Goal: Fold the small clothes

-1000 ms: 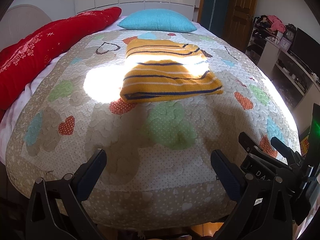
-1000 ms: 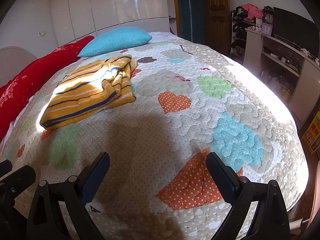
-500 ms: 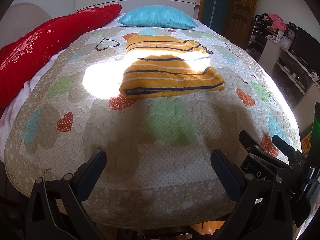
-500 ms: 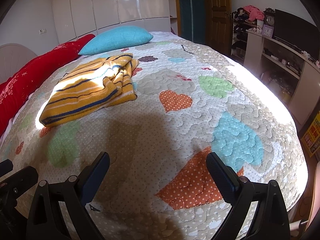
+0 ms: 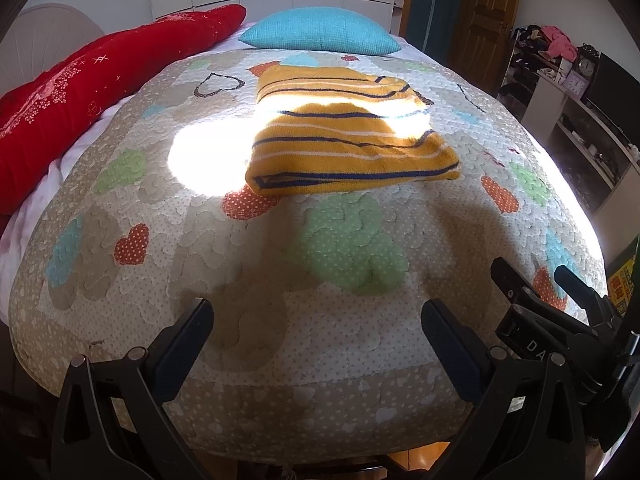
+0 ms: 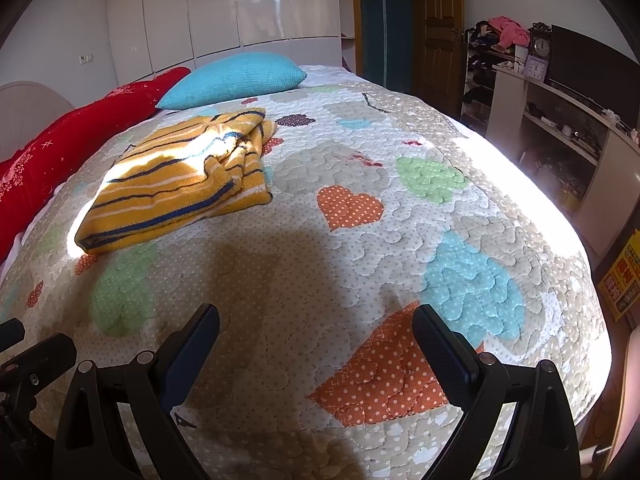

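The sweater (image 5: 348,140) lies folded at our twelve o'clock; our left gripper (image 5: 316,328) and right gripper (image 6: 316,332) gape wide, holding nothing.

Both views look from the foot of the bed (image 5: 320,360), low over its edge, facing up its length toward the blue pillow (image 5: 320,34) at the far end. The left wrist view sits square on to the pillow; the right wrist view stands further right and takes in the shelf unit (image 6: 560,120) right of the pillow. Both share the quilt, the pillow and the yellow striped garment (image 6: 180,184) lying just short of the pillow, well away from either camera
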